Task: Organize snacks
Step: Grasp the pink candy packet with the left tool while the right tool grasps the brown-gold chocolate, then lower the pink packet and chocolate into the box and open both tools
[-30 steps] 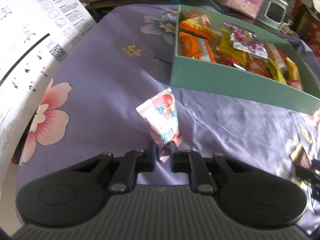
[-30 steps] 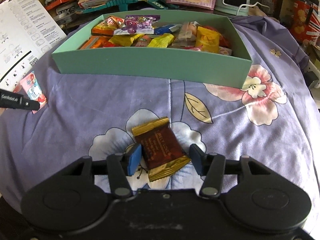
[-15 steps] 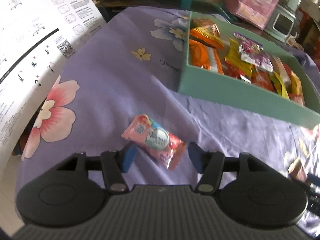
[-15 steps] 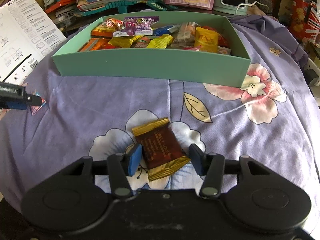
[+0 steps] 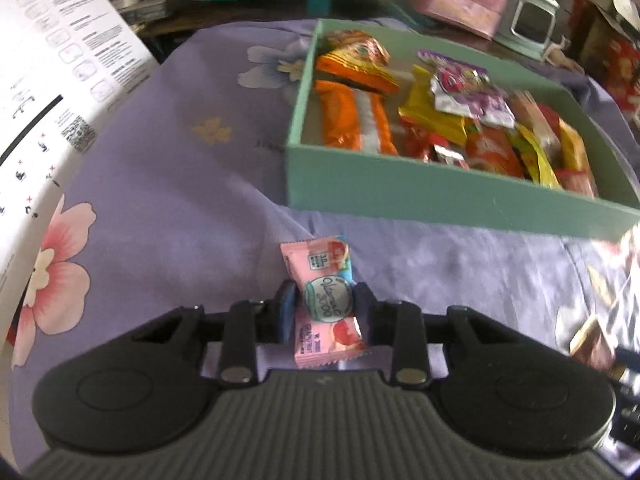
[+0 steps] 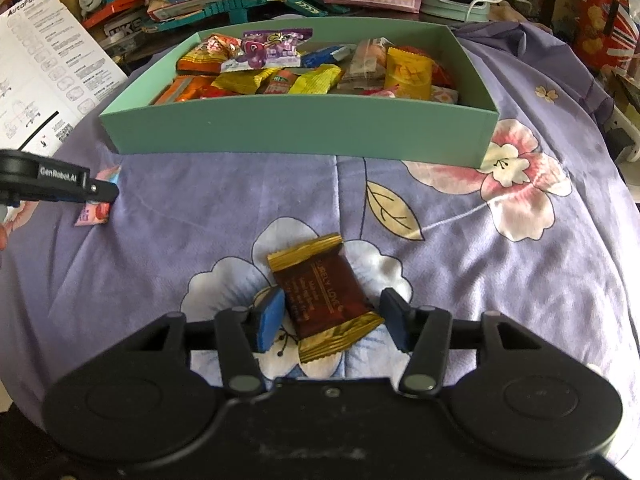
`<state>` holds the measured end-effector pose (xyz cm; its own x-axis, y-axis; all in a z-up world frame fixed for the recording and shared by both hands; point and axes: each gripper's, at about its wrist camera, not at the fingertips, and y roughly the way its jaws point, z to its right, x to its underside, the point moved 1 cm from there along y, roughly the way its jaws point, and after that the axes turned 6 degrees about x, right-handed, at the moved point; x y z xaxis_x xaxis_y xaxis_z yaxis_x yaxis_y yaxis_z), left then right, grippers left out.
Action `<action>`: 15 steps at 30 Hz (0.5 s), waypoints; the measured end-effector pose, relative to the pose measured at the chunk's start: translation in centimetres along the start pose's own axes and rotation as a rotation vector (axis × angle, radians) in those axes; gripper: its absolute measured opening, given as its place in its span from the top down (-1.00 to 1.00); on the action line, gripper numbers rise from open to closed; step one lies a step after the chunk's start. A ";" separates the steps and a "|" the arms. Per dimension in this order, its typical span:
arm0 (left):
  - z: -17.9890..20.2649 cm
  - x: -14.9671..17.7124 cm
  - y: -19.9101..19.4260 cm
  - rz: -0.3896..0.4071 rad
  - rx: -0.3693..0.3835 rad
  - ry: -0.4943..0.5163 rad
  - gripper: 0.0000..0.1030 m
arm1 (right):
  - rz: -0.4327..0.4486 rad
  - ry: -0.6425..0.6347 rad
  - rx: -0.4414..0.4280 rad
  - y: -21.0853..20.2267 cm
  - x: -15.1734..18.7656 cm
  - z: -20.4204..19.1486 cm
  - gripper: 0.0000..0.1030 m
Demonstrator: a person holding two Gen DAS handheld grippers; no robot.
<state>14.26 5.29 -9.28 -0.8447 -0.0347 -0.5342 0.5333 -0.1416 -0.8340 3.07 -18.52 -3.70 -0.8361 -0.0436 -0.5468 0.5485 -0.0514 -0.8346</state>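
Now the pink snack pkt (image 5: 325,300) sits upright, pinched at its middle by the left claw (image 5: 325,305), whose pads press both sides; it's in front of the green box (image 5: 420,192), off that box's near-left corner, w/ the purple floral cloth (image 5: 180,184) behind it. From the right wrist view the same pkt (image 6: 94,212) shows under the left claw's tip (image 6: 102,192), left of the box's front wall (image 6: 296,128). Box is full of mixed wrappers: orange, yellow, purple. In front of the box, roughly centre, a brown choc pkt w/ gold ends (image 6: 324,298) lies flat on the cloth; the right claw (image 6: 334,318) straddles it, spread wide, small gaps at both pads, not gripping. White instruction sheet (image 6: 44,68) lies left of the box; toy clutter is behind it.
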 end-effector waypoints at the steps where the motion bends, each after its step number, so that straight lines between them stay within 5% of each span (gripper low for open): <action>1: 0.1 0.2 0.1 -0.008 -0.004 0.003 0.34 | 0.003 -0.009 0.003 0.1 0.0 -0.1 -0.05; 9: 0.6 0.9 -1.0 -0.016 0.009 -0.025 0.45 | 0.032 0.029 -0.007 0.0 -0.2 0.9 0.20; 15: 1.2 1.4 -2.4 -0.018 0.041 -0.007 0.45 | 0.023 0.100 -0.040 -0.7 0.1 2.2 0.21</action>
<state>11.71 4.42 -7.84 -0.8545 -0.0390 -0.5180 0.5157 -0.1831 -0.8370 2.61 -20.72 -2.98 -0.8213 0.0553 -0.5678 0.5681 -0.0115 -0.8229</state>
